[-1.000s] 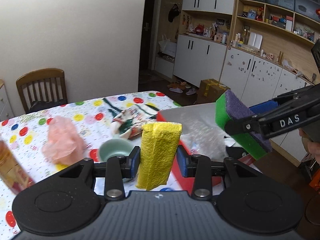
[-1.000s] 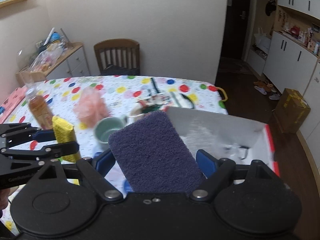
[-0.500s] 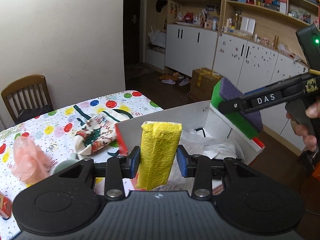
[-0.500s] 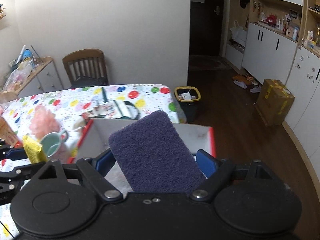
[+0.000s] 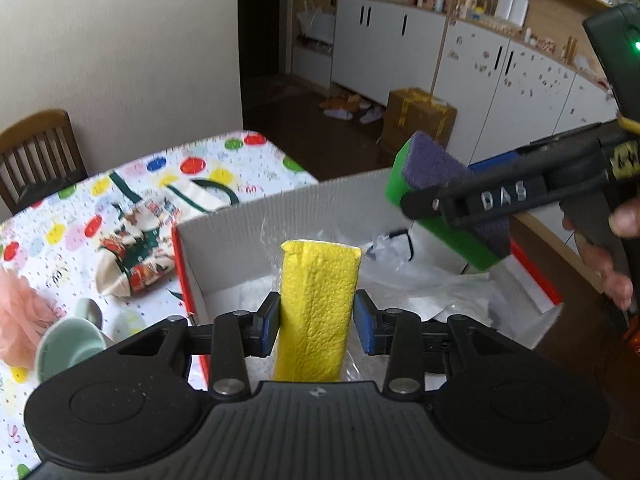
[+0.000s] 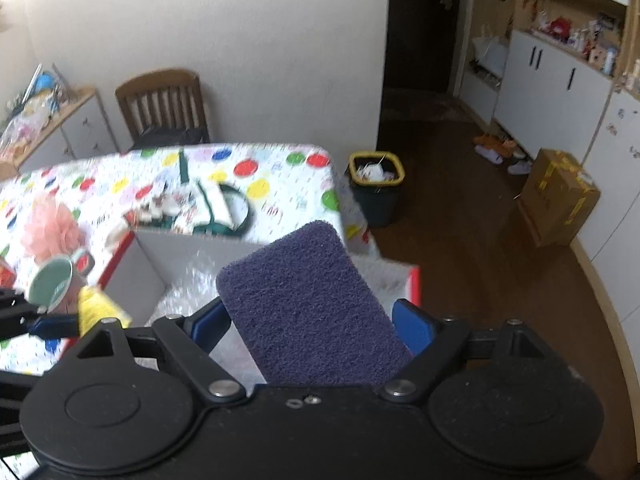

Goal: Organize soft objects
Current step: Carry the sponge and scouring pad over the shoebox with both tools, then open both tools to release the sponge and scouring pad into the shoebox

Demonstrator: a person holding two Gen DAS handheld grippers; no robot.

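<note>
My left gripper (image 5: 316,320) is shut on a yellow sponge (image 5: 318,304), held upright over the near end of an open white box with red edges (image 5: 280,216). My right gripper (image 6: 316,322) is shut on a green sponge with a purple scouring face (image 6: 308,304); in the left wrist view that sponge (image 5: 440,204) hangs above the box's right side. The yellow sponge also shows in the right wrist view (image 6: 98,308). Crumpled clear plastic (image 5: 420,276) lies inside the box.
On the dotted tablecloth (image 5: 168,168) left of the box lie patterned socks (image 5: 136,252), a pink bath pouf (image 5: 20,312) and a pale green mug (image 5: 68,344). A wooden chair (image 6: 164,104) stands behind the table. A bin (image 6: 376,188) and a cardboard box (image 6: 556,196) stand on the floor.
Both grippers have swung right, from over the table to over the white box, each still holding its sponge. The box now fills the middle of both views.
</note>
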